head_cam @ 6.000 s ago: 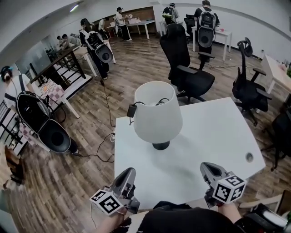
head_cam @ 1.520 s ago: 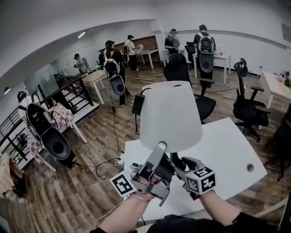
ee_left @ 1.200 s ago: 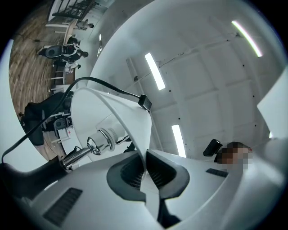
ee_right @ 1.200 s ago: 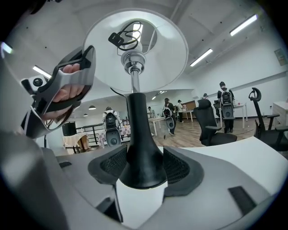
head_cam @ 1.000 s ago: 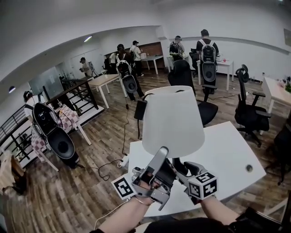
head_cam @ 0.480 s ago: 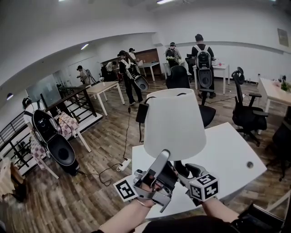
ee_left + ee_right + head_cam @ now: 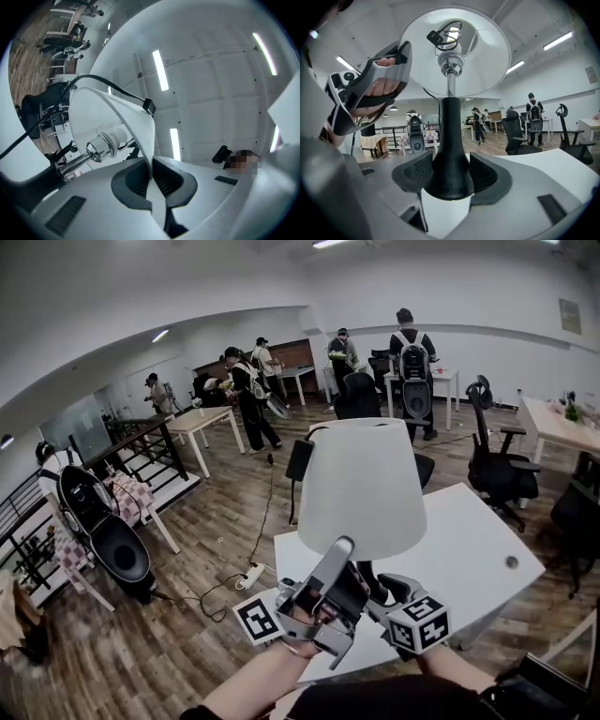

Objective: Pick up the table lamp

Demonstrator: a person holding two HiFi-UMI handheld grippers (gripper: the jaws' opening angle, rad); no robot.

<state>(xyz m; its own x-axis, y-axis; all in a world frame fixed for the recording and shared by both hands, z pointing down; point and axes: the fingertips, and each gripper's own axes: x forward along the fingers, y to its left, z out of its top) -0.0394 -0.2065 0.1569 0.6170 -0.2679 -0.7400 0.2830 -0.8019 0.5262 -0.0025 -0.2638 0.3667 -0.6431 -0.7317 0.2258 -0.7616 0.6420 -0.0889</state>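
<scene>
The white table (image 7: 469, 545) fills the lower right of the head view, with office chairs (image 7: 497, 465) beyond. The table lamp (image 7: 361, 484) sits at frame centre, over the table's near left part. It looks light but top-heavy, and its thin shade would dent easily, so the stiff black base is the sounder hold. The right hand-held gripper (image 7: 449, 174) clenches that base, and the left hand-held gripper (image 7: 151, 180) pinches the shade's rim. The trailing cord (image 7: 265, 521) could snag.

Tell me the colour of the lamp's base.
Black; the base shows best in the right gripper view.
</scene>
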